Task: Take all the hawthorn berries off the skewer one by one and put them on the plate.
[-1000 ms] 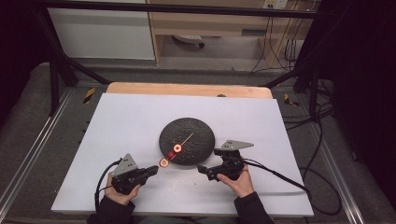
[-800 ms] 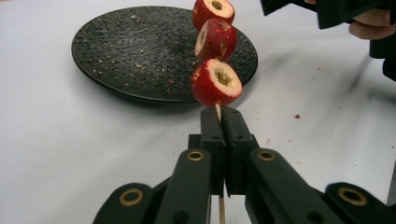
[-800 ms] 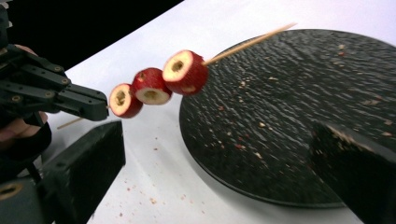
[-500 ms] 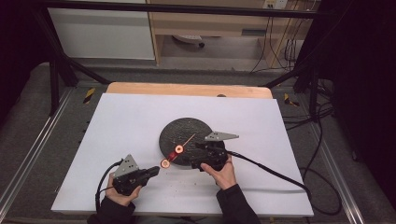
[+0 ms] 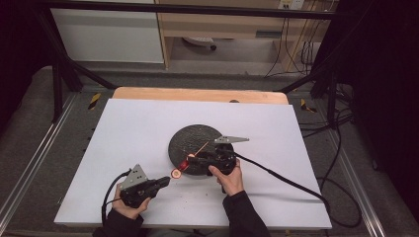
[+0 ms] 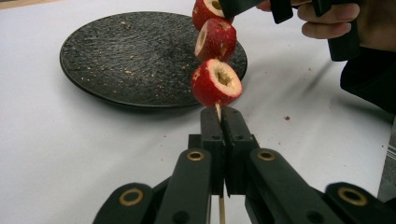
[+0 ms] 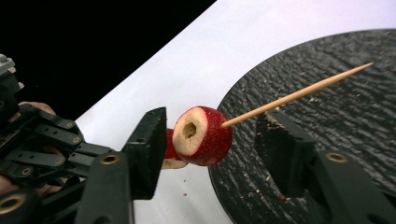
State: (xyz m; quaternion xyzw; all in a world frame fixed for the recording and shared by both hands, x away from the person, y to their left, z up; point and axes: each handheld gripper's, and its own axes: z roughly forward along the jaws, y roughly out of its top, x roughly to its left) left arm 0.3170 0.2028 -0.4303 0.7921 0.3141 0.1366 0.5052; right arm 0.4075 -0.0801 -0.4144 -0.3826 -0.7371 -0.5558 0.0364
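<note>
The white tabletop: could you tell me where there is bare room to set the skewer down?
The white tabletop is bare left of the black plate and behind it up to the wooden edge, and also right of the right gripper. It is crowded at the plate's near rim, where both grippers meet at the fruit skewer.

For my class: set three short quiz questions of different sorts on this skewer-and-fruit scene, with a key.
1. True or false: the left gripper is shut on the skewer.
2. How many red fruit pieces sit on the skewer in the left gripper view? A) one B) three C) five
3. Fill in: the right gripper's jaws stand ___ on either side of the top fruit.

Key: 1 true; 2 B; 3 open.
</note>
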